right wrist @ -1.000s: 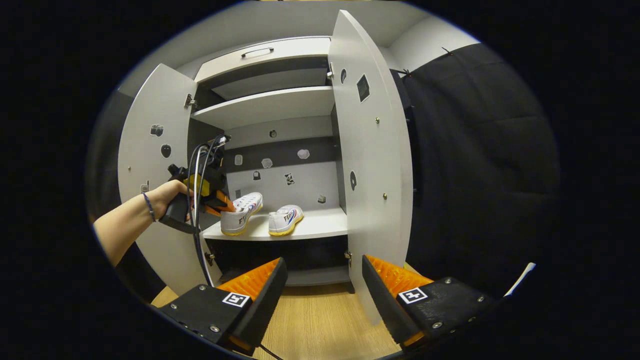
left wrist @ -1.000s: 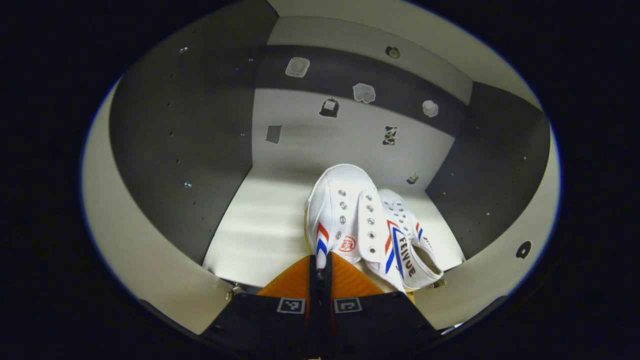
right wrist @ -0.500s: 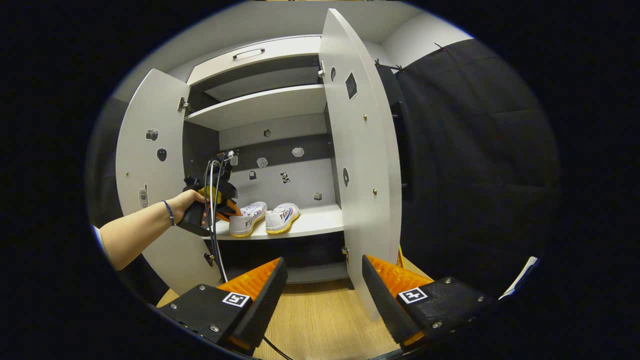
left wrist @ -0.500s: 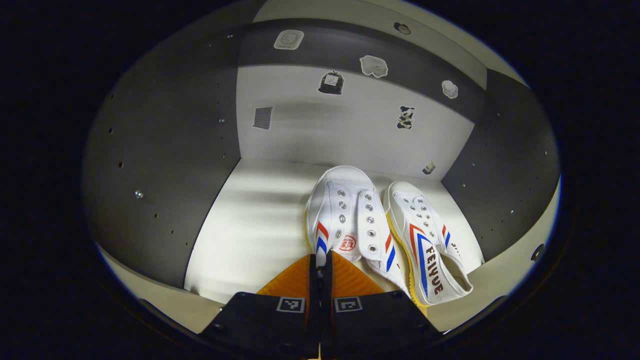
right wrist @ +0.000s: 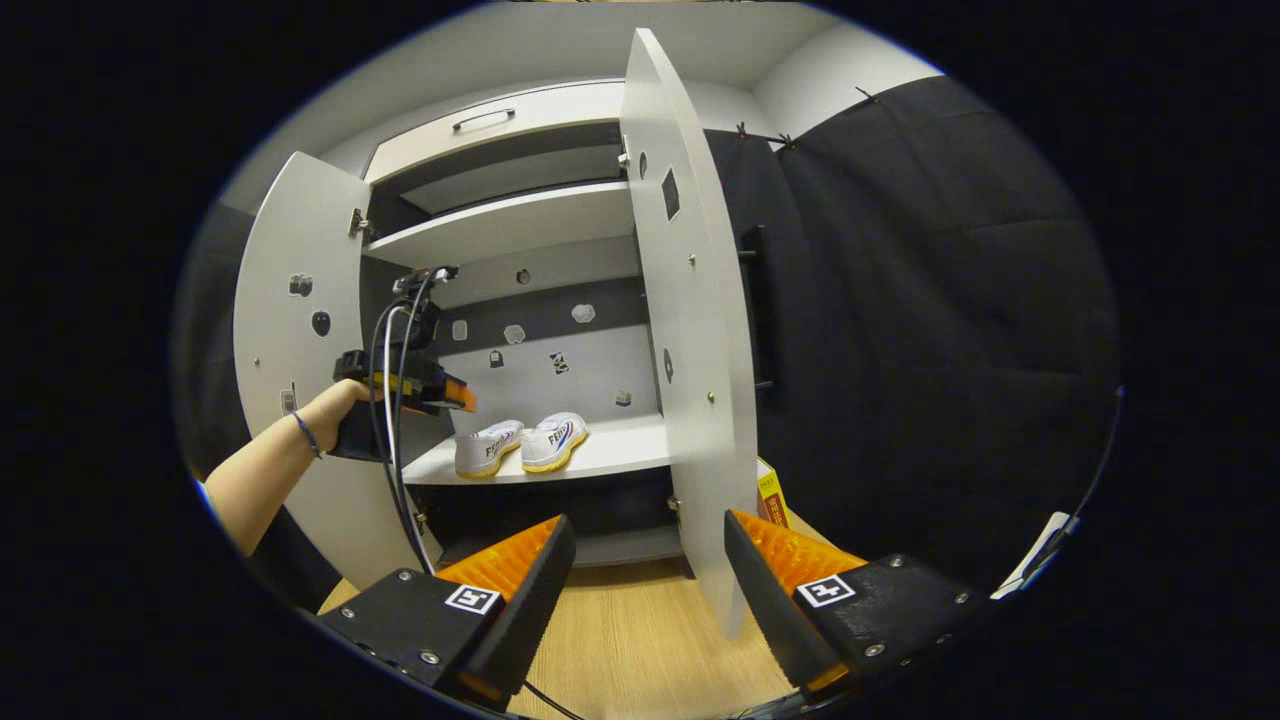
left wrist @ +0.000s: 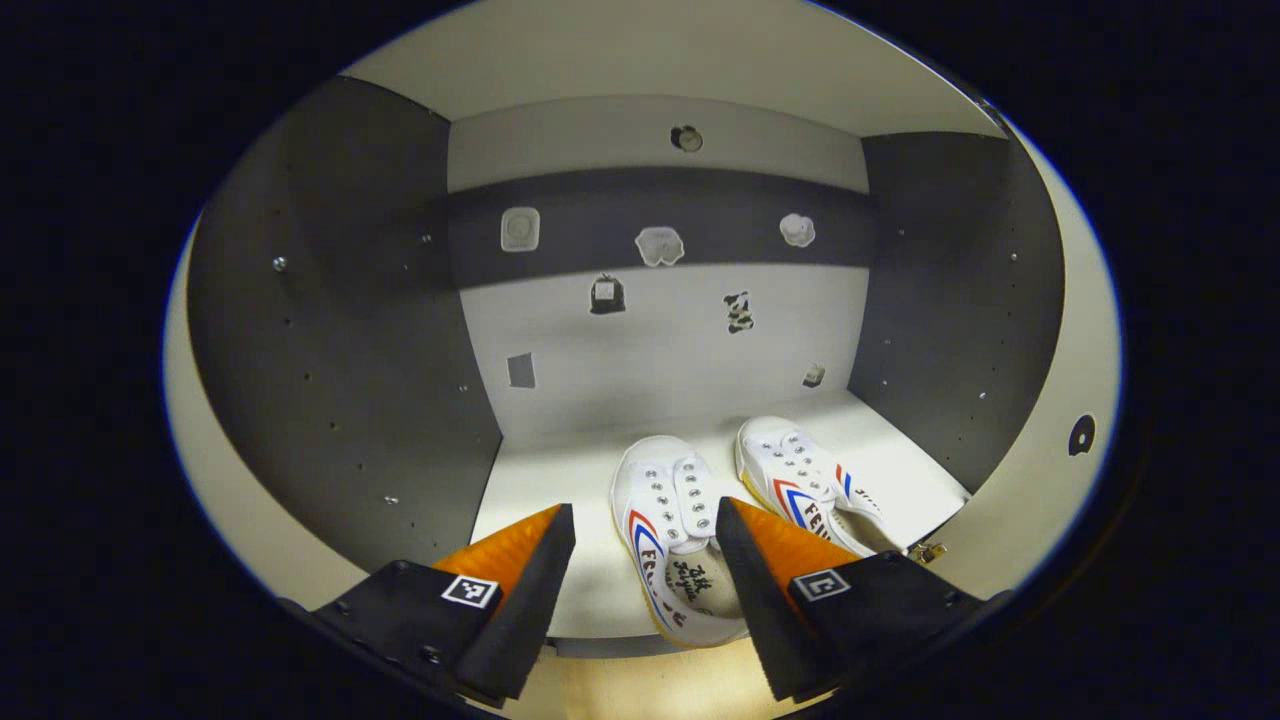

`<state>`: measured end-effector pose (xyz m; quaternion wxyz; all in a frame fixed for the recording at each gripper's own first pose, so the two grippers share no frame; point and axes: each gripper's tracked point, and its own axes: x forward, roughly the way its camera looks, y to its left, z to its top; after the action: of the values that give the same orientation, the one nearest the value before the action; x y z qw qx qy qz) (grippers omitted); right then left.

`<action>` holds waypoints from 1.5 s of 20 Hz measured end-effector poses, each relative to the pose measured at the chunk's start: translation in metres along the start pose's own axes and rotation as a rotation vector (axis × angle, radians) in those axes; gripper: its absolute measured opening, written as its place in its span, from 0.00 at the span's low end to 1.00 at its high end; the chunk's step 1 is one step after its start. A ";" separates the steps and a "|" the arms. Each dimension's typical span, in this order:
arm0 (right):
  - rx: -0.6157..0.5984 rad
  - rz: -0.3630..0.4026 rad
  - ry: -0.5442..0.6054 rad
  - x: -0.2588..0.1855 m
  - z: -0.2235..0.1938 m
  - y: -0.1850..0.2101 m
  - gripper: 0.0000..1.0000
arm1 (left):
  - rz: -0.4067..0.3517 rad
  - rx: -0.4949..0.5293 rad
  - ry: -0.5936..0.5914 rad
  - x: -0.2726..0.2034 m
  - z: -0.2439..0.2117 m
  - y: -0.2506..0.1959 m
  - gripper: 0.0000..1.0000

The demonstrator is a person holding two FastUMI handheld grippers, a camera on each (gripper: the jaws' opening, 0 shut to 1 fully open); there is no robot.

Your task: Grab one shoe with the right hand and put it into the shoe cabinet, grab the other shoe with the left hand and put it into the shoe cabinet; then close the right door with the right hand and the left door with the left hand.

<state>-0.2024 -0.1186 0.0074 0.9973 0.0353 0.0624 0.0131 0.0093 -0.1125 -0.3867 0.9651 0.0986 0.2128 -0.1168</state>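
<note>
Two white shoes with red and blue stripes stand side by side on the cabinet shelf (left wrist: 545,485): the left shoe (left wrist: 672,530) and the right shoe (left wrist: 805,485). My left gripper (left wrist: 640,530) is open just in front of the shelf, its fingers either side of the left shoe's heel without touching it. In the right gripper view the same shoes (right wrist: 520,445) sit on the shelf, and a hand holds the left gripper (right wrist: 425,385) above and left of them. My right gripper (right wrist: 645,560) hangs open over the floor, near the open right door (right wrist: 690,350). The left door (right wrist: 290,330) is open too.
The cabinet has dark side walls (left wrist: 350,330), a back wall with several stickers (left wrist: 660,245), an upper shelf (right wrist: 520,215) and a drawer (right wrist: 490,115) on top. A wooden floor (right wrist: 630,640) lies in front. A small yellow box (right wrist: 772,492) stands behind the right door.
My left gripper has opened, let go of the left shoe and drawn back and up from the shelf. The right gripper view has shifted a little away from the cabinet.
</note>
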 end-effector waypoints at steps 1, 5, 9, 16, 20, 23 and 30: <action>-0.002 -0.009 -0.002 -0.001 0.002 -0.006 0.92 | -0.013 -0.001 -0.034 -0.014 0.008 -0.004 0.93; 0.001 -0.044 -0.014 -0.006 0.012 -0.031 0.92 | 0.004 -0.002 -0.170 -0.068 0.036 -0.003 0.99; -0.010 -0.097 -0.029 0.000 0.022 -0.063 0.92 | 0.045 0.029 -0.303 -0.128 0.055 0.002 0.98; -0.061 -0.181 -0.024 0.028 0.018 -0.126 0.92 | 0.053 0.014 -0.376 -0.220 0.034 0.005 0.98; -0.056 -0.162 -0.015 0.062 0.009 -0.138 0.93 | 0.020 -0.042 -0.397 -0.264 0.015 0.002 0.97; -0.051 -0.149 -0.021 0.089 0.004 -0.146 0.93 | 0.032 -0.048 -0.408 -0.291 0.008 0.010 0.97; -0.044 -0.111 -0.024 0.110 -0.006 -0.144 0.92 | 0.090 -0.071 -0.410 -0.334 -0.011 0.039 0.97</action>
<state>-0.0906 -0.2582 -0.0223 0.9978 0.0098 0.0518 -0.0412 -0.2796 -0.0111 -0.2461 0.9953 0.0479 0.0115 -0.0835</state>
